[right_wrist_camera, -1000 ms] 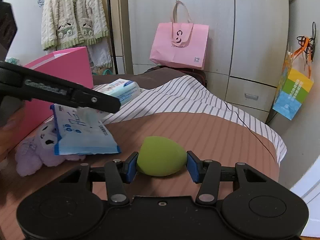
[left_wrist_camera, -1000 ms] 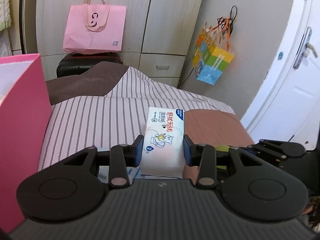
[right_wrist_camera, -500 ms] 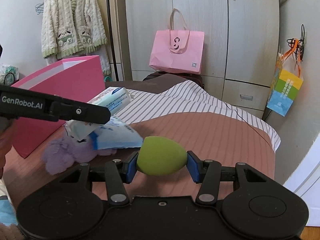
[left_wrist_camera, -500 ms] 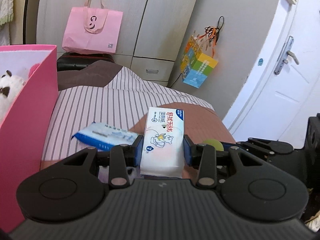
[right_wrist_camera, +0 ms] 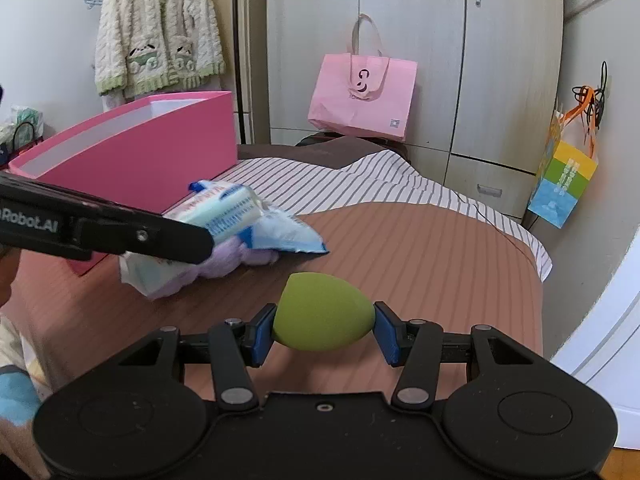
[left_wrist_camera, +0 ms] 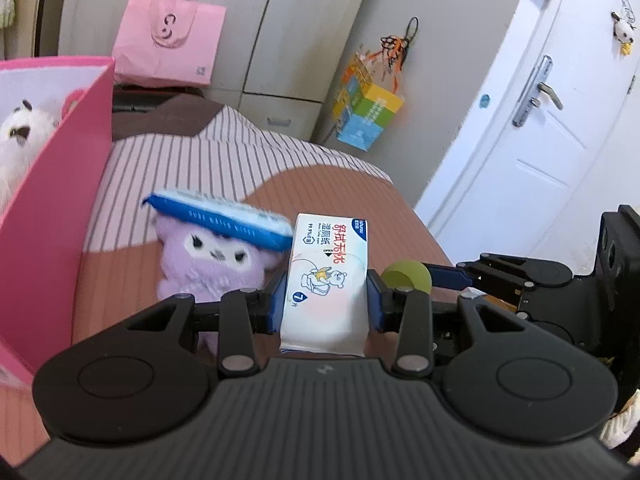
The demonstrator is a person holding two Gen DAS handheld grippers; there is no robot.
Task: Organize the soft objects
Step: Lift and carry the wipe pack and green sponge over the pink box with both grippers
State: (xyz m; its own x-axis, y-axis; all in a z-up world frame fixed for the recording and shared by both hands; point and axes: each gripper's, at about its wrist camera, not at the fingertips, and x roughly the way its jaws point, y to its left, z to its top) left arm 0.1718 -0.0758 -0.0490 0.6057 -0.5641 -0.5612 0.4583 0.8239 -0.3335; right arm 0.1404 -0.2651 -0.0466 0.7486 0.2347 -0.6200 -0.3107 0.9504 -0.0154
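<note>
My left gripper [left_wrist_camera: 326,304] is shut on a white wet-wipe pack [left_wrist_camera: 326,280] with red lettering, held above the bed. My right gripper [right_wrist_camera: 324,330] is shut on a green egg-shaped sponge [right_wrist_camera: 324,316], which also shows in the left wrist view [left_wrist_camera: 408,276]. A purple plush toy [left_wrist_camera: 208,268] lies on the bed with a blue-and-white tissue pack [left_wrist_camera: 224,220] on top of it. An open pink box [left_wrist_camera: 52,200] stands at the left, with a white plush [left_wrist_camera: 20,136] inside. The left gripper also shows in the right wrist view, just left of the tissue pack [right_wrist_camera: 280,232].
The bed has a brown and striped cover [right_wrist_camera: 420,248]. A pink shopping bag [right_wrist_camera: 364,96] hangs on the wardrobe behind. A colourful bag [right_wrist_camera: 564,184] hangs on the right wall. A white door [left_wrist_camera: 540,152] is at the right. A knitted cardigan [right_wrist_camera: 156,28] hangs at the back left.
Both grippers have pulled back and up from the bed with their objects. The purple plush, tissue pack and pink box interior have come into the left wrist view.
</note>
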